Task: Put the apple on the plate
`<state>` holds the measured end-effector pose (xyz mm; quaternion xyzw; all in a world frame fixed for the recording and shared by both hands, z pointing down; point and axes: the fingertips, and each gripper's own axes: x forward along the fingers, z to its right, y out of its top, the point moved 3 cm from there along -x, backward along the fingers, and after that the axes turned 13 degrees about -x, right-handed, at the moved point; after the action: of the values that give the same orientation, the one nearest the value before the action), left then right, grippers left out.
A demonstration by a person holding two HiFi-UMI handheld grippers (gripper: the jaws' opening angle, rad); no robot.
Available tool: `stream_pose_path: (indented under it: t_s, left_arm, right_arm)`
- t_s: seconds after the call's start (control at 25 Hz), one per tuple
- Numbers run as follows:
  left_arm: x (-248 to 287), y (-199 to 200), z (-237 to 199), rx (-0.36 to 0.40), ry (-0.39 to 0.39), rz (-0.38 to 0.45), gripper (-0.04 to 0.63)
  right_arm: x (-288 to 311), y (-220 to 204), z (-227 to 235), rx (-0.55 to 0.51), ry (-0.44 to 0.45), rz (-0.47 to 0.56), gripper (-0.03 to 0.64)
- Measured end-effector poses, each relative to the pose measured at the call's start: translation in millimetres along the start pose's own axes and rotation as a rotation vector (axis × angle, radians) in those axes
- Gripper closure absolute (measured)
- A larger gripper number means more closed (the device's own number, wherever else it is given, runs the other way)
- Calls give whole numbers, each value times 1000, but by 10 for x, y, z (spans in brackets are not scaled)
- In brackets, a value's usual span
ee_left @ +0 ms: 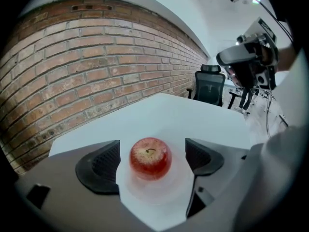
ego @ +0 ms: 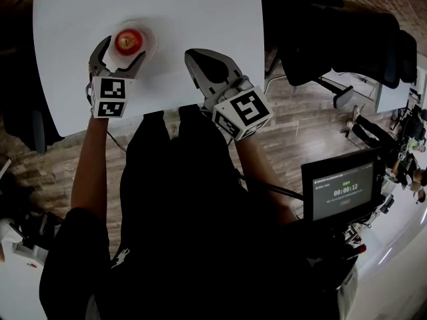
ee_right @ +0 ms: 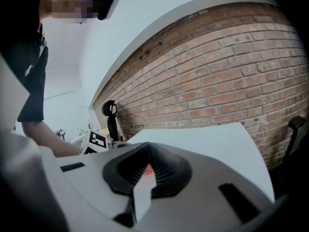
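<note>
Apple (ee_left: 150,157) sits upright, stem up, approx. centre of the small white plate (ee_left: 153,198), which lies on the white desk (ego: 200,12) towards its near-left part. Left gripper (ego: 122,52) is spread wide w/ the apple between its jaws. In the left gripper view the dark ribbed pads (ee_left: 104,164) stand either side of the fruit, a clear gap of plate showing on each side, so no contact and nothing gripped. From the head view the jaws reach in from the near side and bracket the apple and part of the plate, w/ the marker cube (ego: 109,97) at the near desk edge. Right gripper (ego: 200,62) is further right over bare desk, well apart from the plate, pointing to the far-left. In the right gripper view its jaws are closed together at the tips w/ nothing between them. Only a narrow sliver shows through, incl. a bit of red-orange that looks like the apple beyond. A brick wall (ee_left: 96,57) runs past the far side of the desk, and a black office chair (ee_left: 210,88) stands at the far right in the left gripper view. A small screen (ego: 343,192) w/ a timer is at the near right in the head view, over wood flooring (ego: 300,125).
</note>
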<state>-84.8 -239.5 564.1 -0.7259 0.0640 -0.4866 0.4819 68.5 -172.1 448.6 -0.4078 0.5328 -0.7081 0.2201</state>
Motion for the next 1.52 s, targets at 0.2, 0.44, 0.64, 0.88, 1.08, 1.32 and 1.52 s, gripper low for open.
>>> stream_pose_path:
  t_s: [0.2, 0.44, 0.64, 0.88, 1.08, 1.32, 1.52]
  left_arm:
    - [-159, 54, 71, -18, 13, 38, 331]
    - [-361, 84, 69, -27, 49, 45, 501]
    - [-492, 184, 133, -50, 61, 71, 574]
    - [-730, 247, 259, -50, 64, 102, 588]
    - [-1030, 308, 336, -62, 53, 147, 588]
    - [-1265, 444, 334, -79, 89, 205, 588]
    - [-1420, 517, 271, -88, 134, 239, 588]
  right_arm:
    - [-64, 80, -62, -20, 20, 26, 614]
    - [-44, 258, -161, -53, 56, 67, 612]
    - [-40, 398, -223, -73, 77, 96, 612]
    - [-151, 524, -391, -103, 97, 128, 614]
    - [-209, 681, -604, -132, 115, 160, 612]
    - [-210, 811, -680, -162, 147, 186, 612]
    - [-161, 903, -720, -181, 177, 199, 614]
